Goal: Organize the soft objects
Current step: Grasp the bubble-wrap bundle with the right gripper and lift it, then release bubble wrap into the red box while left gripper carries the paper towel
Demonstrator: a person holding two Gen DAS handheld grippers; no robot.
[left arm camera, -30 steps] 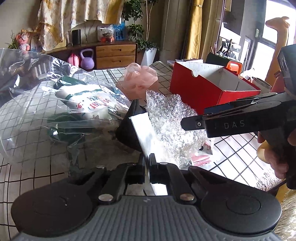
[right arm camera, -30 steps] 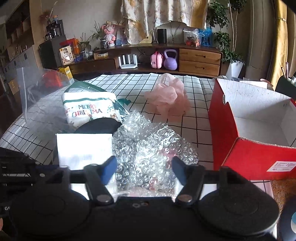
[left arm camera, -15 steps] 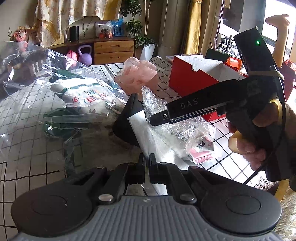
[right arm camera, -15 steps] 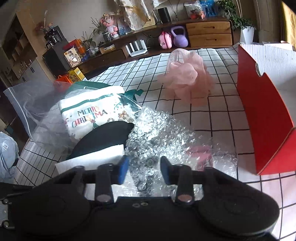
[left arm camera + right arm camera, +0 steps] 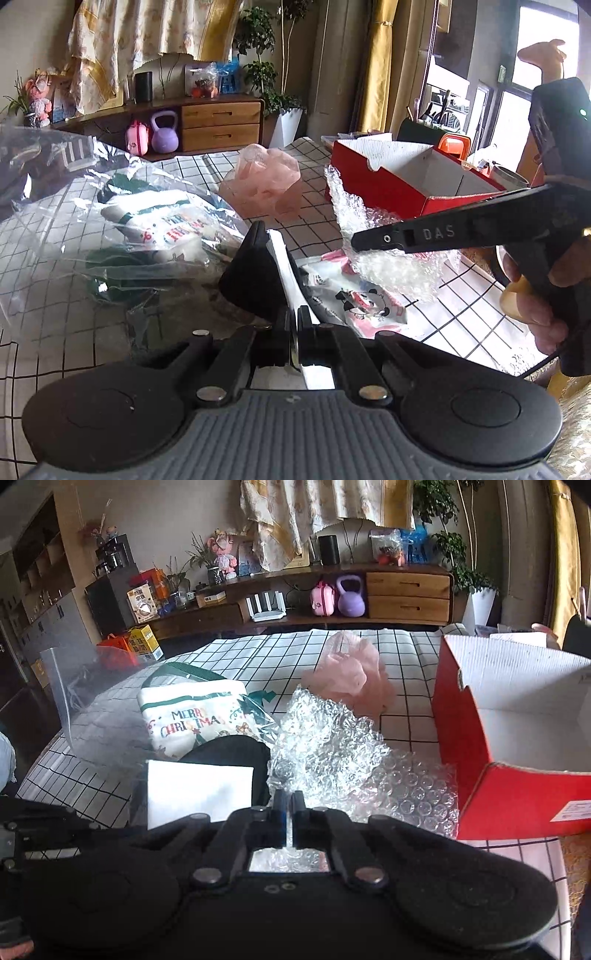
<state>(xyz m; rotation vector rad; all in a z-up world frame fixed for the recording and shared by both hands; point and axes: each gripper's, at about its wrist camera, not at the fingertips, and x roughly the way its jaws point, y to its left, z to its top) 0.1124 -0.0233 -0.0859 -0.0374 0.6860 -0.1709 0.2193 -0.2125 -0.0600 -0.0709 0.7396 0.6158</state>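
Note:
My left gripper (image 5: 293, 325) is shut on a black pouch with a white card (image 5: 258, 269), also in the right wrist view (image 5: 201, 794). My right gripper (image 5: 287, 808) is shut on a sheet of bubble wrap (image 5: 325, 738) and holds it raised off the table; the wrap (image 5: 384, 254) and right gripper (image 5: 373, 240) show in the left wrist view. Under the wrap lies a pink cartoon packet (image 5: 362, 299). An open red box (image 5: 517, 731) stands at right. A pink mesh puff (image 5: 351, 679) and a "Merry Christmas" bag (image 5: 192, 716) in clear plastic lie behind.
A large clear plastic bag (image 5: 55, 221) covers the left of the checked tablecloth (image 5: 406, 723). A wooden sideboard (image 5: 406, 594) with a purple kettlebell (image 5: 351, 598) stands beyond the table. The table edge is near at right.
My right gripper closed on the bubble wrap and lifted it up and right, uncovering the pink cartoon packet. My left gripper stayed shut on the black pouch.

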